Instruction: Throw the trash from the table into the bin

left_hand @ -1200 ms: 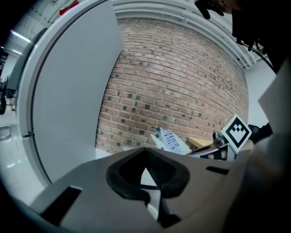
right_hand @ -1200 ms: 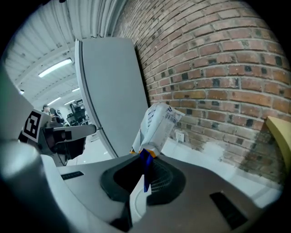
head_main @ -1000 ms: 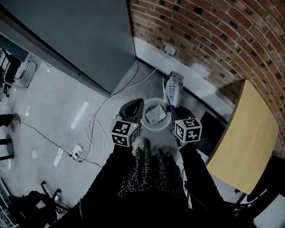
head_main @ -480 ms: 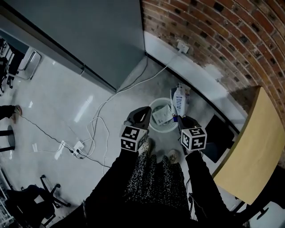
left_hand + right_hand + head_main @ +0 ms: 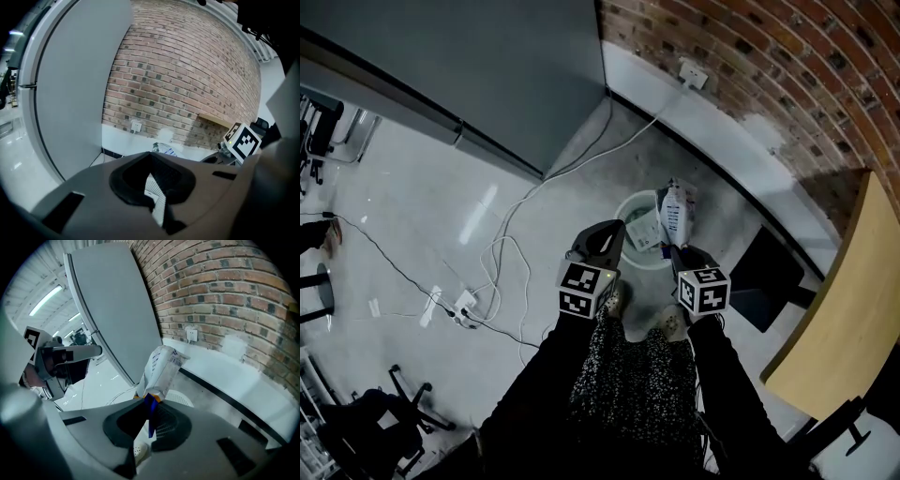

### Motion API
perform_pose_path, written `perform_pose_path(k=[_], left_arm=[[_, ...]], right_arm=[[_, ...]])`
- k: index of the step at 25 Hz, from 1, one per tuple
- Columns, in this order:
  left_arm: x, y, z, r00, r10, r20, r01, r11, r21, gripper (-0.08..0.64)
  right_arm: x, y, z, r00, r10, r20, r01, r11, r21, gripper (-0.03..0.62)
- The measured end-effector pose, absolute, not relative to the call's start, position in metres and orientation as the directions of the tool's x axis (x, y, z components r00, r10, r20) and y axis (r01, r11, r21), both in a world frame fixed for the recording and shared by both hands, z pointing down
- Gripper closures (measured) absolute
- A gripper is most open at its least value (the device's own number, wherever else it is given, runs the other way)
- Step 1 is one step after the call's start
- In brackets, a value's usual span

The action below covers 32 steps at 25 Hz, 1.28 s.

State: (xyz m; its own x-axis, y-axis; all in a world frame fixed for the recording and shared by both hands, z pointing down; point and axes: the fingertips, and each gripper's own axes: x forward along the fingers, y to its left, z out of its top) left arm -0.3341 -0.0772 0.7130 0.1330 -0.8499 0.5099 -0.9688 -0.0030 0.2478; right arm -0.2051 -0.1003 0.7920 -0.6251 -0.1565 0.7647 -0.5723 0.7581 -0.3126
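Well to the left of the bin [image 5: 625,212], a power strip [image 5: 461,307] lies on the floor, and white cable [image 5: 502,251] runs from it past the bin toward a wall socket [image 5: 692,73] on the brick wall [image 5: 769,56] beyond the bin. The left tongs [image 5: 611,232] are clenched with nothing between the jaws. In the head view their tip sits just beside the bin's left rim, and in the left gripper view only the bin's white mesh shows through the narrow slit between them. The bin is a round white mesh basket standing on the floor near the foot of the brick wall, and it holds a piece of crumpled paper [image 5: 643,229]. The packet [image 5: 678,208], a white wrapper with blue print and a barcode, is grasped at its lower edge by the right tongs [image 5: 675,251]. It stands upright above the jaws, and in the head view it overlaps the bin's right rim. The right tongs are on the near right side of the bin and angle downward toward it. The tabletop [image 5: 853,319], a light wood surface, lies well to the right of the bin.
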Motion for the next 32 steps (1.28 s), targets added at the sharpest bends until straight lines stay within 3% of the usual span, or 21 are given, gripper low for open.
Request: perform_pose_path(k=[16,18,20,22,32], left_arm=[[-0.335,-0.083,0.749,0.151,-0.834,0.531,-0.968,-0.017,0.249,0.554],[-0.337,-0.085,0.747,0.146,-0.838,0.526,-0.968,-0.012,0.249,0.554],[-0.338,-0.084,0.746,0.144,-0.838,0.526,-0.968,-0.01,0.249,0.554],[-0.339,-0.083,0.744,0.146,-0.837,0.528,-0.968,-0.01,0.251,0.554],[-0.338,-0.085,0.731,0.149,-0.846,0.511,-0.968,-0.019,0.252,0.554]], right_arm=[[-0.204,-0.089,0.854,-0.574,-0.083,0.815,-0.61,0.708,-0.357,0.564],[-0.204,-0.088,0.857,-0.564,-0.079,0.822,-0.608,0.713,-0.349,0.534],[-0.205,-0.085,0.86,-0.559,-0.06,0.827,-0.607,0.71,-0.358,0.438],[-0.205,-0.081,0.862,-0.551,-0.04,0.833,-0.609,0.702,-0.37,0.388],[-0.208,-0.099,0.843,-0.572,-0.126,0.81,-0.64,0.686,-0.345,0.339]])
